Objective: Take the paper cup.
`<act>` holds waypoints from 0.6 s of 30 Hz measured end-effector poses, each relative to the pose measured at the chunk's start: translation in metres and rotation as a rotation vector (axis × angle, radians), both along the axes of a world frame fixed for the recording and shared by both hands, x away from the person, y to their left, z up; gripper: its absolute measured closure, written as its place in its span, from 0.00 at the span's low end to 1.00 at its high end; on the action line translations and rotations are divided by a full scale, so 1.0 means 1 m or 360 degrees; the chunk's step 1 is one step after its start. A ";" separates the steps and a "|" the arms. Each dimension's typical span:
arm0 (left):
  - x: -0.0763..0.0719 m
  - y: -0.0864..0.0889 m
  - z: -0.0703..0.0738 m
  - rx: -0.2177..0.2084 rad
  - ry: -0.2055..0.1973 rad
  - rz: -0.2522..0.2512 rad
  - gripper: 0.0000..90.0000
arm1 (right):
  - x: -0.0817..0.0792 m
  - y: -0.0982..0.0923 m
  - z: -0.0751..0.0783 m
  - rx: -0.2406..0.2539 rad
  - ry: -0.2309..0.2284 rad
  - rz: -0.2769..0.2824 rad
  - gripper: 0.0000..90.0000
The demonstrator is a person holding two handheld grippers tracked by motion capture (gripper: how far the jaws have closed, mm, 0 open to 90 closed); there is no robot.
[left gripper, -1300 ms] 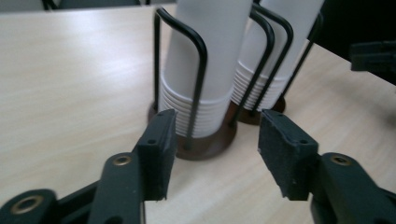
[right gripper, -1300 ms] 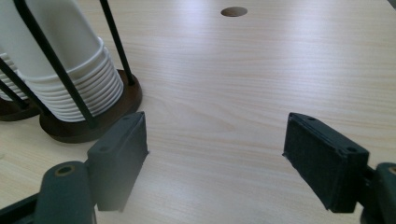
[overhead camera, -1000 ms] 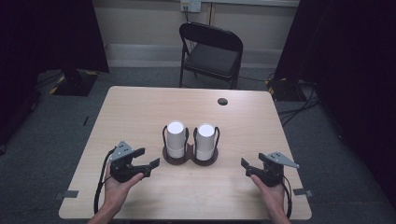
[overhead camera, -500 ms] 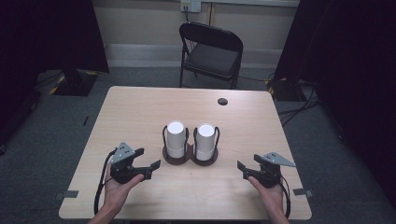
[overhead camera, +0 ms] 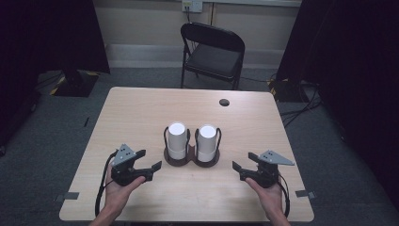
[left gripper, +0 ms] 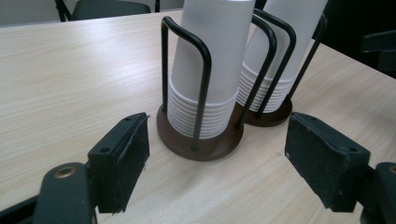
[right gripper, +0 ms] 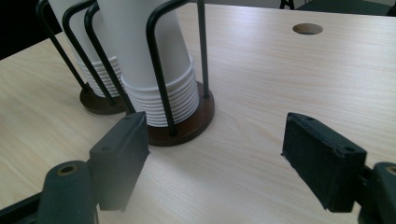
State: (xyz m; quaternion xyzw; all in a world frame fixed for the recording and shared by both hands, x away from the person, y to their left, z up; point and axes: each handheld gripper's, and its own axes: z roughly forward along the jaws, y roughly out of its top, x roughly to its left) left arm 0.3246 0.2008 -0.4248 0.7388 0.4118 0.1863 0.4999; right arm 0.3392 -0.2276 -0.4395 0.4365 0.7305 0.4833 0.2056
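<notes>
Cups sit in two tall white stacks, the left cup stack (overhead camera: 177, 140) and the right cup stack (overhead camera: 207, 143), upside down, side by side, touching or almost touching. Each stack stands inside a black wire holder (left gripper: 198, 100) on a round brown base. They are in the middle of the table (overhead camera: 141, 113), a bit closer to the near edge.

The left gripper (overhead camera: 146, 161) is near the front left corner, with its jaws apart and nothing between them. The right gripper (overhead camera: 242, 166) is near the front right corner. Its jaws have just been closing a little, but they are apart too, and nothing is between them.

Here is what could go wrong, I think. The stacks are tall and thin, so a bump from the side could tip a holder over. The wires stand close around the cups, so a jaw could hit a wire and not the cup. The cups look soft, and a hard squeeze could crush one. Pulling one cup could lift many, since they fit tightly together.
</notes>
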 end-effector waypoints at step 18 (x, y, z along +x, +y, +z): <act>0.002 0.004 -0.002 -0.0006 0.0014 0.0048 0.25 | 0.014 0.013 0.023 0.0072 -0.0053 0.0117 0.31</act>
